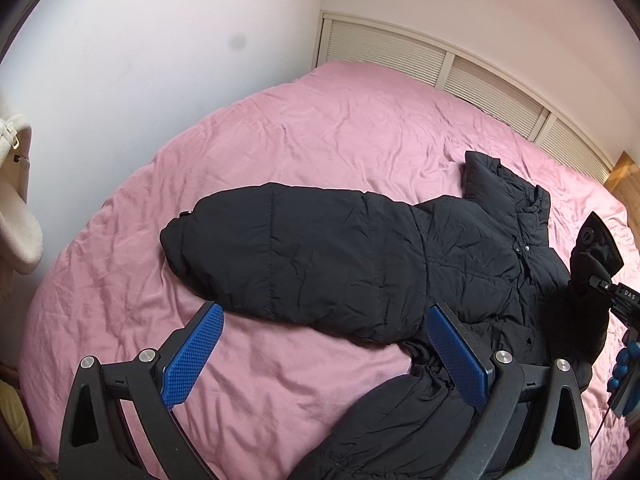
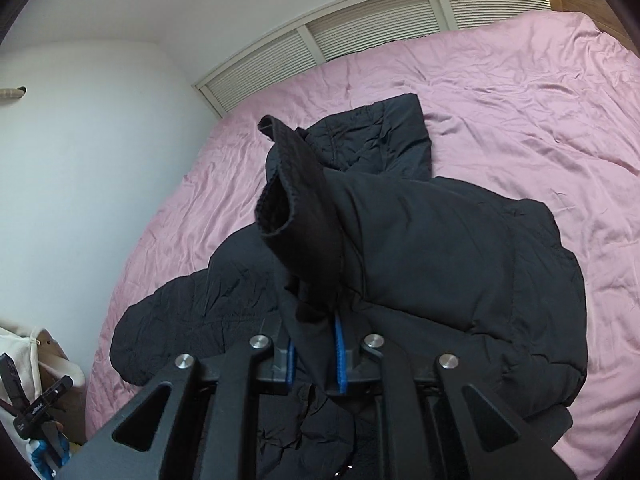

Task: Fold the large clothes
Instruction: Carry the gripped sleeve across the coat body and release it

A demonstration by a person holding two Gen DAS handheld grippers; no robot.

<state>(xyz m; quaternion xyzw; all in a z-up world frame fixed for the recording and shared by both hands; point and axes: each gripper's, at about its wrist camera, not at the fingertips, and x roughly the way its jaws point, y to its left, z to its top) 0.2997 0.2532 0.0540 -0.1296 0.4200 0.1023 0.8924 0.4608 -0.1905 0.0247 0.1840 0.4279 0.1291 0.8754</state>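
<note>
While left tongs gape empty, right tongs pinch the sleeve — seen only right-side.

Ahead of my tools a bed in a wrinkled pink sheet fills the room, with white walls, a louvered headboard panel and wood flooring beyond.

Bare pink bedspread lies open beyond the black coat; wall bounds the left.
</note>
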